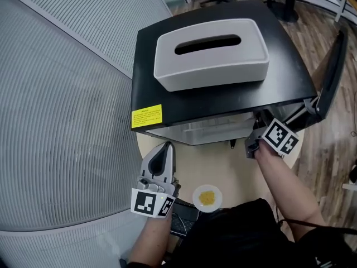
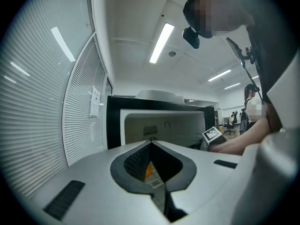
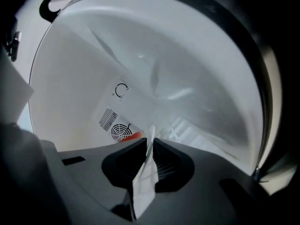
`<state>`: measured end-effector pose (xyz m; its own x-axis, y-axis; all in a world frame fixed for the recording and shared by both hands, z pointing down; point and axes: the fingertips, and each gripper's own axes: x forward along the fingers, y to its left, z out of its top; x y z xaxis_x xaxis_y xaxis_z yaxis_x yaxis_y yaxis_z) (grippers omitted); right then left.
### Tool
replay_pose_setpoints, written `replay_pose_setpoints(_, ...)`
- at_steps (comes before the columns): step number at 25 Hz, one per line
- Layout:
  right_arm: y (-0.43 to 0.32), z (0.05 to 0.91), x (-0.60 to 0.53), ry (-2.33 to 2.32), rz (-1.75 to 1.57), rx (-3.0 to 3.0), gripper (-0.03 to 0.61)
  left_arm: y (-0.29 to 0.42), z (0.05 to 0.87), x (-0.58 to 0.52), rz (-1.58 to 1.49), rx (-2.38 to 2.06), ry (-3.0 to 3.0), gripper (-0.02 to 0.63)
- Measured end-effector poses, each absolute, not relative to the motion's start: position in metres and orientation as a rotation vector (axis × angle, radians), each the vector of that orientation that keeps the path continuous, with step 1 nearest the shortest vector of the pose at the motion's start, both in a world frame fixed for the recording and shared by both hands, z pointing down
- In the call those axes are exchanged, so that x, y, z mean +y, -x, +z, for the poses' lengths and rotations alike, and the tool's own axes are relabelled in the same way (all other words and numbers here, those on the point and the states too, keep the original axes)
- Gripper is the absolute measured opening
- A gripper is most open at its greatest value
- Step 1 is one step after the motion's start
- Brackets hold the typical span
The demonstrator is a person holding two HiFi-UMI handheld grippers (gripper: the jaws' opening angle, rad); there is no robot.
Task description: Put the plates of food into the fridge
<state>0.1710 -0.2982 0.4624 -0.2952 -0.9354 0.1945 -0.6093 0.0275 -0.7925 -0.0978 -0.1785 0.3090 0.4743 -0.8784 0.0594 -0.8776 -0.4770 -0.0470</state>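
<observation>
Holds left tool [image 1: 168,146] pinched together, empty, near the plate of food [image 1: 207,197] on the tabletop [image 1: 223,166]; holds right tool [image 1: 252,147] likewise closed at the open fridge [image 1: 290,77].

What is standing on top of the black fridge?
A white box with a dark oval slot lies on the fridge; its contents are hidden.
</observation>
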Motion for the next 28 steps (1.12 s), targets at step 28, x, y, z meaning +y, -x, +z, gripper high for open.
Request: replay_pose_setpoints(28, -0.160, 0.484, -0.290, 2.073, -0.695, 2.580, 0.104, 0.112, 0.321, -0.144, -0.096, 1.744, 2.631, 0.006)
